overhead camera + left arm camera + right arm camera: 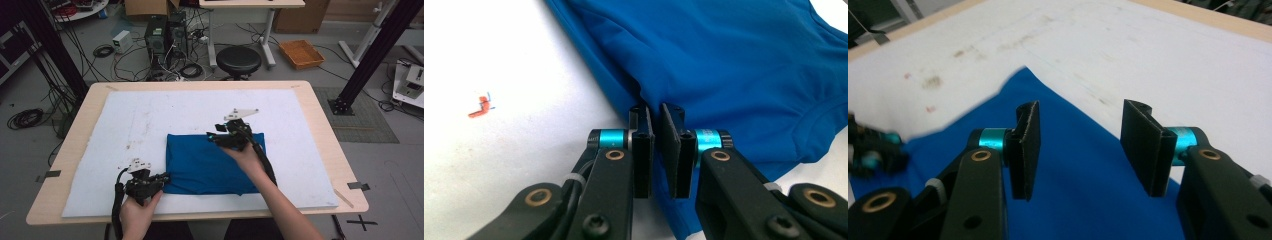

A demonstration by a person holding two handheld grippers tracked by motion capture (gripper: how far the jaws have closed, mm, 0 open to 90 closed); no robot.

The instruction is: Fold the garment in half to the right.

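A blue cloth [210,165] lies folded flat in a rectangle on the white mat [150,115], near the table's middle. At the cloth's near left corner my left gripper [164,177] lies low on the mat. In the left gripper view its jaws [655,112] stand almost together, pinching the cloth's [724,60] edge between the pads. My right gripper [212,136] hovers over the cloth's far edge, pointing left. In the right gripper view it [1080,115] is open above the cloth's [1088,200] far corner, with nothing between its pads.
The mat covers most of the wooden table [325,145]. A small red mark [481,106] sits on the mat left of the cloth. On the floor beyond the table are a black stool [238,60], an orange tray [301,53], computer towers [165,35] and cables.
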